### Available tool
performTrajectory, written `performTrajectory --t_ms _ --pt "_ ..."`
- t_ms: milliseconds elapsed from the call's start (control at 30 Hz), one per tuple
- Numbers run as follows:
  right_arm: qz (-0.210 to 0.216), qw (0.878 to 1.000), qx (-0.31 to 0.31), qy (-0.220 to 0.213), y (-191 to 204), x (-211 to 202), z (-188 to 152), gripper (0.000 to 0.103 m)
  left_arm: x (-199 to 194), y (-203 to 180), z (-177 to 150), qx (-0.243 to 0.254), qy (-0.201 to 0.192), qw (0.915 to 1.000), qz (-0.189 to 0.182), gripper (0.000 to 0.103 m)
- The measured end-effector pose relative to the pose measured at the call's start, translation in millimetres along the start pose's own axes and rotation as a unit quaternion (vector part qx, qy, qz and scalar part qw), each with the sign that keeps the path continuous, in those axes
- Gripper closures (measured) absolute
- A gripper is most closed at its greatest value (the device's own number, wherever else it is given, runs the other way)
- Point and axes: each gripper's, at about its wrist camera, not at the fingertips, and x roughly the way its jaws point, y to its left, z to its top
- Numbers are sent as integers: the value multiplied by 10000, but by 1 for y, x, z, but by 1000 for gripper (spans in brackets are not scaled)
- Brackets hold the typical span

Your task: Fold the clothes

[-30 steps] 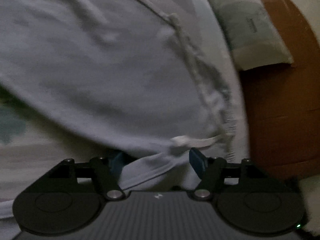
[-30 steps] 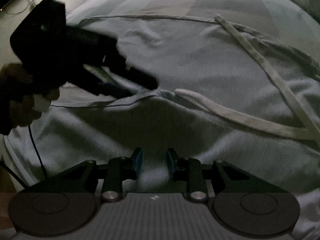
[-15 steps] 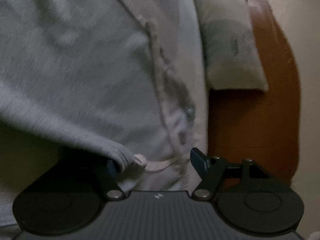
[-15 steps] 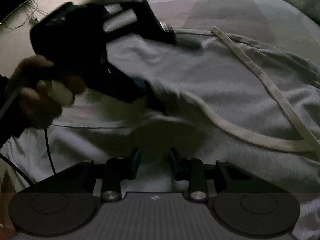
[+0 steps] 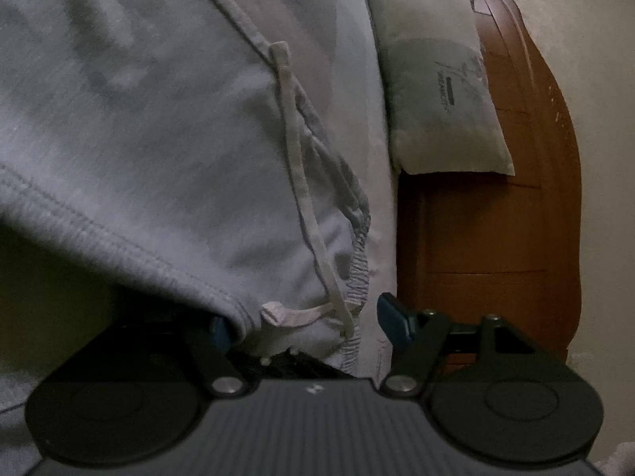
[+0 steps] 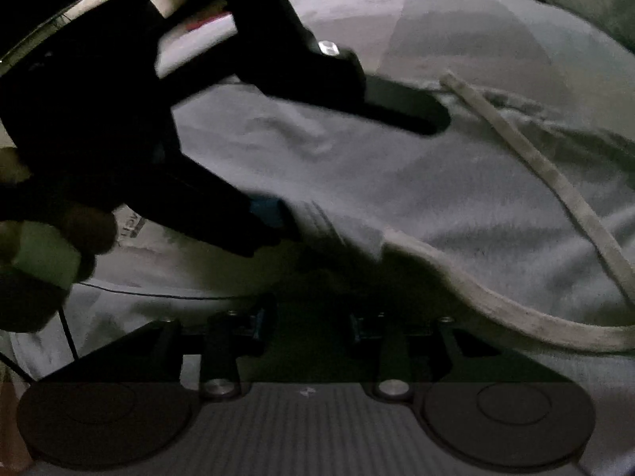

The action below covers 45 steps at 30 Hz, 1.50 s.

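While spread wide over the bed, carries on the left gripper [image 5: 305, 323] a fold of the grey garment [image 5: 139, 139] without pinching it. Drapes the stitched hem [image 5: 119, 234] over the left-hand pad [image 5: 220, 331], touching it, and leaves the other pad bare, just clear of the cloth. Lays the rest of the garment flat across the sheet [image 6: 456, 31], with the gathered waistband [image 5: 359, 269] on the side nearest the pillow [image 5: 432, 79] and the wooden headboard [image 5: 496, 218]. Runs a pale flat cord [image 5: 301, 182] down along that waistband, with one end curled between the open jaws. Seen from the right wrist, sets one left finger above the cloth and the blue-padded one under its lifted edge, well apart from each other. Shows at the far left a hand [image 6: 39, 246] wrapped round the handle, blurred and dark. Keeps the right gripper [image 6: 309, 319] low over the near part of the garment, deep in shadow. Has just been opening its jaws, now parted, with nothing pressed between the pads and only dim cloth beyond the gap. Loops the cord across the cloth just right of that gripper, not touching it.
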Motion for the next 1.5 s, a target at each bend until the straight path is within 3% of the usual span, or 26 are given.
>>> performTrajectory --t_ms 133,300,400,467,567,733,800,867,933,1000,1033,1067,1133,1267,1400,1500 --pt "-60 9999 -69 76 1 13 1 56 -9 12 -8 -113 -24 9998 176 32" --pt "-79 9997 -126 195 -2 -28 -21 56 -33 20 -22 -28 -19 9991 413 32" --pt "-391 9990 -163 142 -12 -54 -38 53 -40 29 -36 -41 71 9985 539 31" --pt "-672 9970 -221 300 -23 -53 -46 51 -43 37 -45 54 101 9965 826 31" --pt "-1007 9929 -238 579 -38 -53 -59 51 -55 44 -58 427 20 9894 1387 42" --pt "-1228 9891 -343 735 -45 -70 -74 51 -84 24 -73 1063 -187 9756 1911 41" --pt "-1190 9891 -449 739 -42 -77 -79 50 -87 13 -82 1414 -59 9689 2030 39" --pt "-1185 9880 -598 788 -39 -81 -86 50 -81 5 -95 1829 185 9579 2206 39" --pt "-1129 9864 -766 918 -39 -80 -95 50 -73 0 -111 2312 403 9378 2559 39" --pt "-1195 9820 -940 1118 -40 -78 -108 48 -65 1 -126 2810 472 9048 3165 39" --pt "-1259 9809 -927 1156 -44 -79 -114 39 -62 3 -131 3011 475 8871 3466 41" --pt "-1301 9810 -866 1151 -50 -82 -119 35 -63 5 -136 3139 445 8727 3714 36" --pt "-1410 9803 -602 1243 -61 -90 -122 33 -74 6 -142 3099 264 8627 3987 39" --pt "-1472 9799 -553 1226 -56 -103 -113 35 -87 -6 -160 3090 34 8576 4111 41" --pt "-519 9896 -890 1004 -13 -91 -101 36 -75 -15 -193 3514 232 8523 3867 40" --pt "232 9817 -1551 1079 27 -65 -106 42 -60 -10 -214 3712 467 8445 3833 41"
